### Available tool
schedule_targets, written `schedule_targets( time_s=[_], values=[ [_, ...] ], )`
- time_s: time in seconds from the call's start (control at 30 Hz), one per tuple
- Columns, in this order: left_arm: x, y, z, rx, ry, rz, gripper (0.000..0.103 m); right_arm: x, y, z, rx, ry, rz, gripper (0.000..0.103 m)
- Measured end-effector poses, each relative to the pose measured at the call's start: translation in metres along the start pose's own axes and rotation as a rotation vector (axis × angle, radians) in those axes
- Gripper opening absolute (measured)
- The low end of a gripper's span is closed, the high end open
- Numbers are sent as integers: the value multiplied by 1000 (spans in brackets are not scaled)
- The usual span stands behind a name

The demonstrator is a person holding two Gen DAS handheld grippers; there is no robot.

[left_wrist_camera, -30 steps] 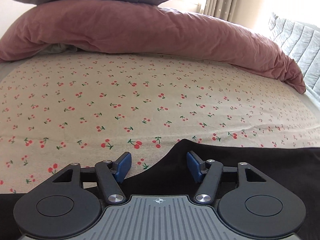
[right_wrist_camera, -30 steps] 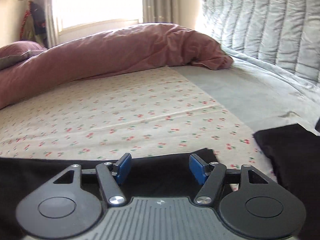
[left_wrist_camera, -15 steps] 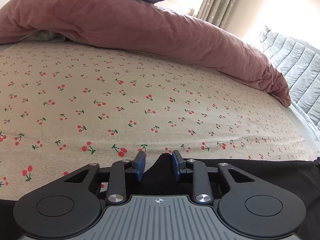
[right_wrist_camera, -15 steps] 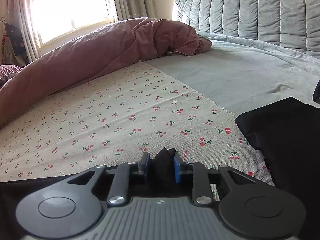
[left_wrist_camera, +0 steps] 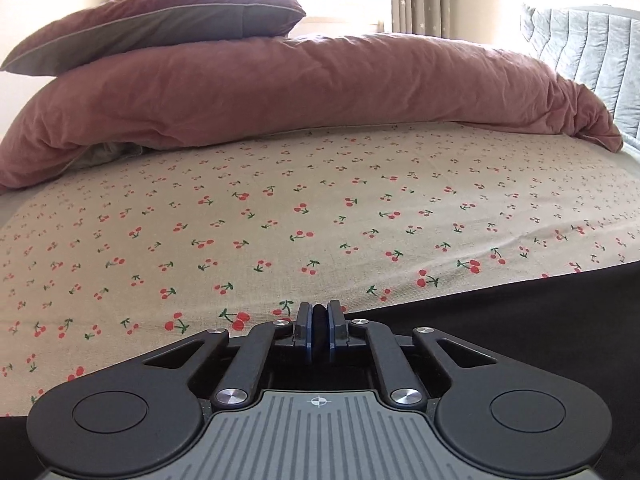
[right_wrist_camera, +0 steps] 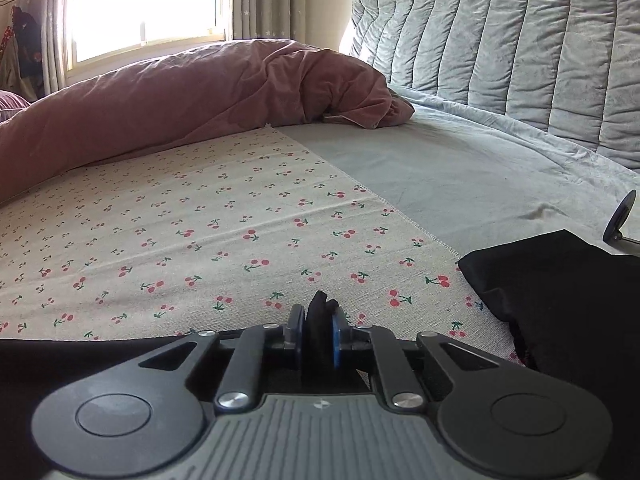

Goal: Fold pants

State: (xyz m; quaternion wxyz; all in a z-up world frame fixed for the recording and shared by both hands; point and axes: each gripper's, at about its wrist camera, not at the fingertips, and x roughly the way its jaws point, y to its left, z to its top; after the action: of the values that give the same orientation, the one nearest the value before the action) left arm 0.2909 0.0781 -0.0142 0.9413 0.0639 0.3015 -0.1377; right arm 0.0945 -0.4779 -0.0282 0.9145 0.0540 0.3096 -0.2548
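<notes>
A: Left wrist view first: what is the left claw [left_wrist_camera: 319, 320] doing?

B: It is clenched on a pinch of the black pants [left_wrist_camera: 520, 320], whose edge stretches away to the right over the cherry-print sheet [left_wrist_camera: 280, 220] on the bed.

A: And behind that?

B: A dusty-pink duvet [left_wrist_camera: 320, 92] bunched along the far side, with a pillow [left_wrist_camera: 160, 28] on top of it at the left.

A: The right wrist view?

B: The right claw [right_wrist_camera: 316, 322] is also clamped on the pants [right_wrist_camera: 80, 356]; a small tuft of black cloth pokes up between its blue pads [right_wrist_camera: 335, 336]. Another black garment [right_wrist_camera: 560, 292] lies to the right, partly on the grey bedspread [right_wrist_camera: 460, 168], close to the quilted grey headboard [right_wrist_camera: 520, 40].
</notes>
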Motion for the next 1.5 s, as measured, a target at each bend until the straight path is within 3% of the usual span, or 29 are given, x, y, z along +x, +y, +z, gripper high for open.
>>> schedule_targets(
  time_s=[0.1, 0.17, 0.23, 0.33, 0.37, 0.43, 0.53, 0.63, 0.77, 0.87, 1.1, 1.2, 1.3, 1.4, 1.5],
  values=[
    [-8, -3, 1, 3, -13, 32, 21, -12, 4, 2, -19, -30, -70, 41],
    [-23, -10, 4, 7, -32, 61, 29, -28, 8, 4, -39, -69, -93, 45],
    [-41, -22, 9, 8, -53, 61, 45, -48, 15, 8, -48, -88, -61, 48],
    [-72, -48, 17, 8, -52, 20, 59, -79, 39, 7, -75, -103, 65, 66],
    [-82, -57, 18, 13, -55, -6, 62, -89, 53, 3, -97, -106, 122, 67],
    [-99, -76, 16, 18, -54, -69, 76, -101, 78, -4, -141, -79, 232, 68],
    [-114, -100, 3, 28, -30, -158, 79, -111, 116, -19, -206, -22, 376, 67],
    [-116, -114, -21, 38, 5, -187, 81, -112, 131, -32, -228, 25, 436, 66],
    [-105, -112, -55, 41, 81, -183, 81, -100, 124, -45, -283, 61, 368, 64],
    [-110, -107, -73, 65, 40, -171, 81, -90, 89, -46, -212, 71, 348, 64],
    [-119, -104, -75, 71, 44, -180, 83, -76, 4, -44, -60, 77, 118, 61],
    [-120, -107, -71, 73, 57, -181, 83, -78, -17, -41, 5, 71, 100, 45],
    [-129, -106, -63, 55, 46, -227, 83, -93, -24, -37, 51, 43, 86, 64],
    [-142, -105, -57, 41, 3, -257, 88, -104, -28, -34, 40, -11, 87, 73],
    [-150, -105, -53, 13, -18, -289, 91, -93, -33, -34, 37, 23, 57, 78]
  ],
)
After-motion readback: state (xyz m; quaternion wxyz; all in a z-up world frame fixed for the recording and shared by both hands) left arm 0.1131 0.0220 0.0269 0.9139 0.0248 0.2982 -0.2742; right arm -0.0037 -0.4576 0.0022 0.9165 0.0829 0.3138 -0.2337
